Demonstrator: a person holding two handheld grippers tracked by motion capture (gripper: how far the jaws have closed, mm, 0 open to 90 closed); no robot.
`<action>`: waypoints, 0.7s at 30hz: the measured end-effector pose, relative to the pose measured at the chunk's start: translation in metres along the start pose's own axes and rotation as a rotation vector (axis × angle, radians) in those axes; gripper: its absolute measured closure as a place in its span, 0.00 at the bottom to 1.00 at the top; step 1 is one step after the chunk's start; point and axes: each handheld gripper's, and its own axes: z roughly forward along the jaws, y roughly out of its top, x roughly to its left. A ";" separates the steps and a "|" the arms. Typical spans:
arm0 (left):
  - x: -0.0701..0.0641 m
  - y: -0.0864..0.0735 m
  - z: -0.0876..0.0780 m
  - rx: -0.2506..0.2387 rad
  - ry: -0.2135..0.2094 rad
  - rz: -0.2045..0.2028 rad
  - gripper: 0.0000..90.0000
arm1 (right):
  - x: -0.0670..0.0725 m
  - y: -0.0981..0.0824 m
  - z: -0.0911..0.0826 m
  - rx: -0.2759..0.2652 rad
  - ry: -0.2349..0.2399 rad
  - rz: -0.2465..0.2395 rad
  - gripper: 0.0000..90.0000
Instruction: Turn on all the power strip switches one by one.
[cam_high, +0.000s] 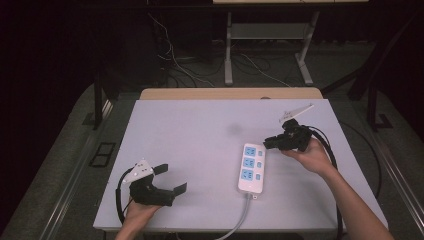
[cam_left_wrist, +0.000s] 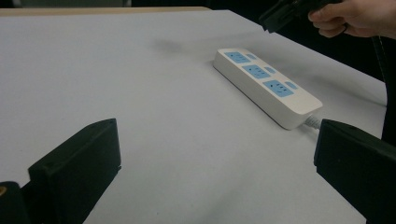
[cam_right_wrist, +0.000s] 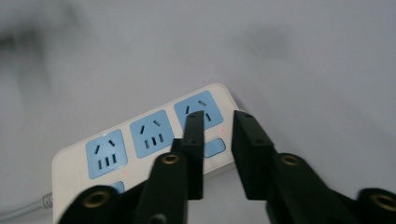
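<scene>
Scene: a pale grey counter (cam_high: 200, 150) seen from above, with dark floor around it and loose cables at the upper middle of the frame.
Power strip: a white power strip (cam_high: 251, 167) with three blue sockets lies flat, right of centre in the high view, its long side running up and down the frame; small red lights glow beside the sockets.
Cord: a grey cord (cam_high: 240, 220) leaves the strip's lower end and runs off the bottom edge of the counter.
Right tool: the right tool (cam_high: 274, 142) sits in the person's hand at centre right, hovering just above and beside the strip's upper end; its jaws stand a little apart with nothing between them, touching nothing.
Left tool: the left tool (cam_high: 172, 179) rests at lower left, well apart from the strip, jaws spread wide and empty.
</scene>
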 end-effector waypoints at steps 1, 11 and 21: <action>0.000 0.000 0.000 0.001 -0.002 0.002 0.00 | 0.002 0.000 -0.003 -0.007 -0.010 0.004 0.70; -0.003 0.001 0.000 -0.005 -0.006 0.001 0.00 | 0.023 -0.013 -0.025 -0.045 -0.064 0.073 0.09; -0.002 0.000 0.000 -0.008 -0.002 -0.003 0.00 | 0.044 -0.049 -0.042 -0.100 -0.069 0.120 0.00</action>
